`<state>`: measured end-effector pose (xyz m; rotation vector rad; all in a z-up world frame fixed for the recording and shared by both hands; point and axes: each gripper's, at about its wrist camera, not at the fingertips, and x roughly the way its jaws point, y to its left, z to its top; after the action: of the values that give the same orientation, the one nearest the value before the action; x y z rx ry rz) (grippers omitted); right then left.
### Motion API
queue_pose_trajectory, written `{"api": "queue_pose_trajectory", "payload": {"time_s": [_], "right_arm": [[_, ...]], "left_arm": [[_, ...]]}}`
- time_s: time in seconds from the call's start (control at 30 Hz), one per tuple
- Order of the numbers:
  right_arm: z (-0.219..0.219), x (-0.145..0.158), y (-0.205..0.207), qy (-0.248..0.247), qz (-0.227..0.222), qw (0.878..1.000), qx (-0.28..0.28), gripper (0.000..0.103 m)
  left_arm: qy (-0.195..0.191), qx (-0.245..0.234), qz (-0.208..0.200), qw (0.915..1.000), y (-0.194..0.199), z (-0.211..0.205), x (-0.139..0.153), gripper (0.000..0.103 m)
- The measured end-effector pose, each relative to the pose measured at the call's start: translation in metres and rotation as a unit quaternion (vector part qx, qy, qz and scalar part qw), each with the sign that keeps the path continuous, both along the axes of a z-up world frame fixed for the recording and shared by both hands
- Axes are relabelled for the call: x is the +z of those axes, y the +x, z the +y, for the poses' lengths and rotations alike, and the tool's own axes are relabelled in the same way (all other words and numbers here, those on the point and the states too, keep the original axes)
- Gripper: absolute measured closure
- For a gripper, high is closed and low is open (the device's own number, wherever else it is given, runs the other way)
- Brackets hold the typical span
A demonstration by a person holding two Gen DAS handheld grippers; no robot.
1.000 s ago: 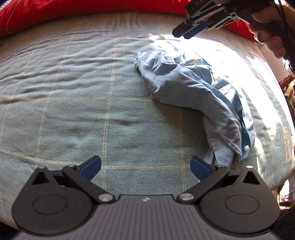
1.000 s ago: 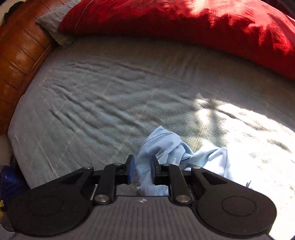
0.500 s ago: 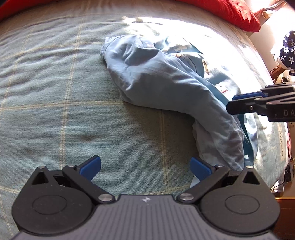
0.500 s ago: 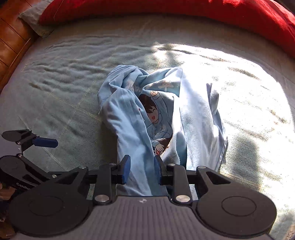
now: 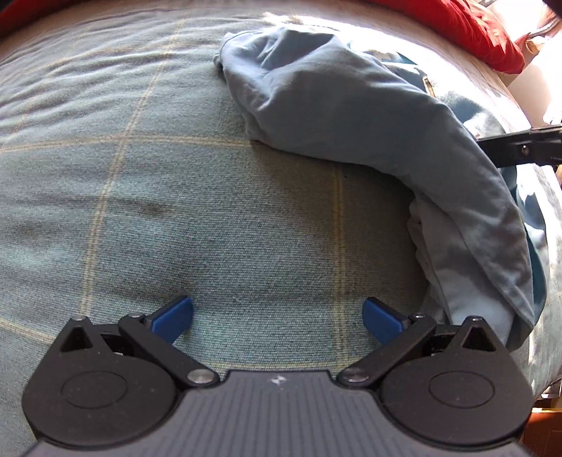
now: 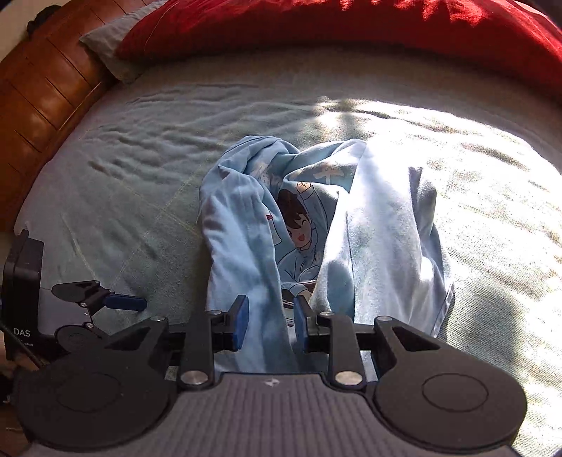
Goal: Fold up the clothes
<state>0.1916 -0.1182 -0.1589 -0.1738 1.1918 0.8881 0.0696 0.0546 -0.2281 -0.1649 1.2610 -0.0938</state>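
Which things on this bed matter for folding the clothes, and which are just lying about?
For the job:
- crumpled light-blue cotton shirt with a cartoon print
- left hand-held gripper
- right hand-held gripper

Lying about:
- long red fabric cushion
- grey pillow
- brown wooden headboard

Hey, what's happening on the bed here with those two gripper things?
A person is starting to fold a crumpled light-blue shirt with a cartoon print, lying on a green checked blanket. The right gripper hovers at the shirt's near edge, its jaws partly open with cloth between them but not clamped. The left gripper is wide open over bare blanket beside the shirt. Nothing is folded yet.
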Motion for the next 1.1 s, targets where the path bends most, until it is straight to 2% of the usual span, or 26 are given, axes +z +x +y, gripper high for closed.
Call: {"api": "queue_pose_trajectory", "payload": {"time_s": [0.13,0.17,0.3,0.4,0.53,0.6,0.63,0.67,0.87,1.1], "right_arm": [[-0.003,0.003,-0.002,0.008,-0.002,1.000,0.003,0.072],[-0.004,0.004,-0.002,0.010,-0.001,1.000,0.002,0.072],[-0.008,0.003,0.004,0.012,0.010,1.000,-0.001,0.072],[-0.010,0.000,0.008,0.011,0.020,1.000,0.003,0.073],[-0.008,-0.007,0.015,0.016,0.046,0.999,-0.001,0.073],[-0.007,-0.011,0.017,0.019,0.063,0.998,-0.003,0.083],[-0.005,-0.012,0.017,0.026,0.075,0.997,-0.001,0.098],[-0.004,-0.011,0.014,0.037,0.082,0.996,0.002,0.100],[0.029,0.000,-0.007,0.073,0.113,0.990,0.039,0.102],[0.102,0.006,-0.033,0.102,0.138,0.980,0.104,0.102]], "left_arm": [[0.032,-0.032,0.006,0.9989,-0.001,-0.009,-0.003,0.001],[0.033,-0.028,0.013,0.9990,0.000,-0.009,-0.002,0.001],[0.005,0.018,0.024,0.9995,0.003,0.002,0.013,0.003],[-0.011,0.029,0.009,0.9995,0.002,0.010,0.029,0.003],[-0.009,0.023,-0.006,0.9997,0.002,0.015,0.042,0.002],[-0.008,0.024,-0.012,0.9996,0.002,0.018,0.047,0.002],[-0.009,0.026,-0.014,0.9995,0.002,0.021,0.048,0.002],[-0.011,0.029,-0.015,0.9994,0.003,0.023,0.050,0.002],[-0.026,0.061,-0.024,0.9975,0.000,0.045,0.057,0.002],[0.004,0.097,-0.042,0.9943,0.005,0.096,0.073,0.002]]}}
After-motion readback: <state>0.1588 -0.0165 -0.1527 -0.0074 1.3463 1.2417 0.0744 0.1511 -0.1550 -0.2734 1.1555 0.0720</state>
